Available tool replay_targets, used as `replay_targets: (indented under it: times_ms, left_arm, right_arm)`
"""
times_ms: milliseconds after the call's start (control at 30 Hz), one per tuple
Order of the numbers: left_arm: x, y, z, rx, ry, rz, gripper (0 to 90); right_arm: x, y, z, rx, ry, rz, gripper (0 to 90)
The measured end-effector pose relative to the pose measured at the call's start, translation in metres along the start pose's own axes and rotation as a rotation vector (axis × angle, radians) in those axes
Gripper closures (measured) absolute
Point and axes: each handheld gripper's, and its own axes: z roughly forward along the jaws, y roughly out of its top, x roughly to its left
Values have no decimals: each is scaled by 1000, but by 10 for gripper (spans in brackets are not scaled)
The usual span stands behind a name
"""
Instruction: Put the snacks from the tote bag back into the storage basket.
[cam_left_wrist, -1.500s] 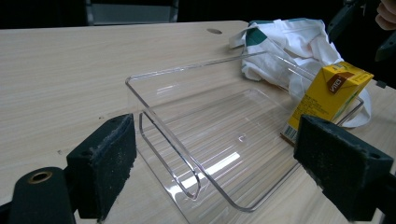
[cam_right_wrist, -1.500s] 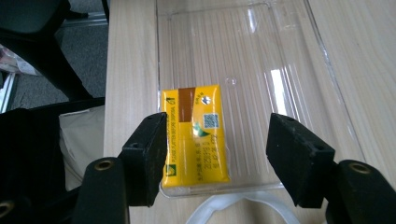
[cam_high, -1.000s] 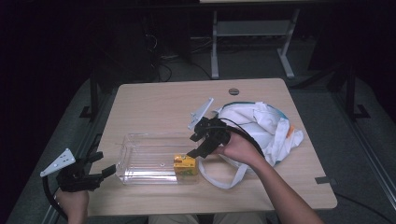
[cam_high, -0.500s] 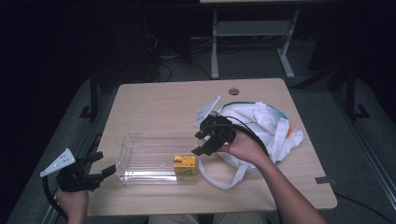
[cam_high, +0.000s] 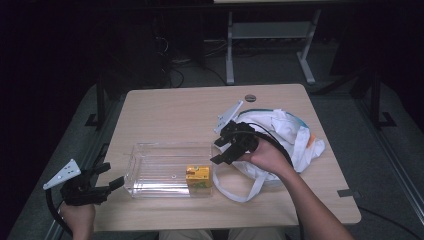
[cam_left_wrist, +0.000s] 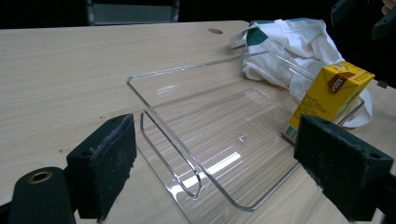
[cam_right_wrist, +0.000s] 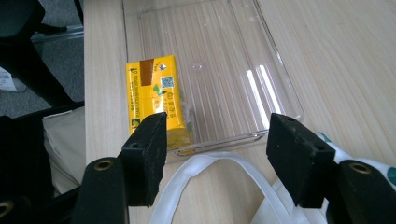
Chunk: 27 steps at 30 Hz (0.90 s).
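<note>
I am holding my right tongs (cam_high: 226, 149) released and empty above the bag (cam_high: 290, 137), left tongs (cam_high: 111, 176) released left of the tray (cam_high: 150, 167), carton (cam_high: 198, 176) lying in its near-right corner.

Brown label, seemingly "vita", on the yellow drink carton (cam_left_wrist: 330, 93); its finer print too small.

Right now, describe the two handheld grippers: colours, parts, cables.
Both the left gripper and right gripper are black, each with two blocky foam-faced jaws, a grey three-cornered plate on top and a black trailing cable. Forearms show no sleeves.
</note>
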Motion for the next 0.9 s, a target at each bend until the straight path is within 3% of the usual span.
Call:
replay_targets:
  times_ms: [900]
  left_arm:
    - [0,0,0,5,-1,3,128]
  right_arm:
    - [-12,-27,-11,-11,-46,51,366]
